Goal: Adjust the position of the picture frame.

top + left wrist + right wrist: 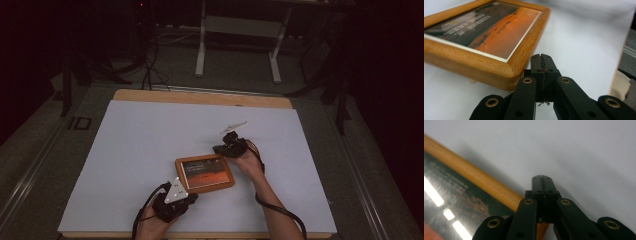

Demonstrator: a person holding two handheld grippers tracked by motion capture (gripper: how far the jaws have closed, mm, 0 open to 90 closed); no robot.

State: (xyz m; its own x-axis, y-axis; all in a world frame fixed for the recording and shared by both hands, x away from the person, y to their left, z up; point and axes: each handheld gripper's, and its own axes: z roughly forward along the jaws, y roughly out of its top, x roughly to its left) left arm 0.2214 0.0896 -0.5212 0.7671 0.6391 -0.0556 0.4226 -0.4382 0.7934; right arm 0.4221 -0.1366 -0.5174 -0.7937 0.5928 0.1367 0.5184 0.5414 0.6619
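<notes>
Wood frames the picture (204, 173) that lies flat on the white sheet (150, 140) covering the table (200, 96), toward the near edge and a little right of the middle. In the high view its orange and dark print faces up, and it sits slightly skewed to the table's edges.

The left gripper (186, 199) rests just beside the frame's near left corner, a person's hand behind it and the grey 3-cornered plate (176, 190) on top. In the left gripper view (541, 60) its 2 black jaws are pressed together with nothing between them, and their tips lie just beside the rounded corner of the frame (484, 50); whether they touch the wood cannot be told. A small pale foot (472, 80) shows under the frame's lower edge there, lifting it a little off the sheet.

The right gripper (220, 149) sits at the frame's far right corner, held from the right by the other hand (248, 164). In the right gripper view (541, 180) its jaws are likewise closed on nothing, tips over the white sheet just past the frame's wooden edge (474, 177), with the glossy print reflecting bright strips of light.
</notes>
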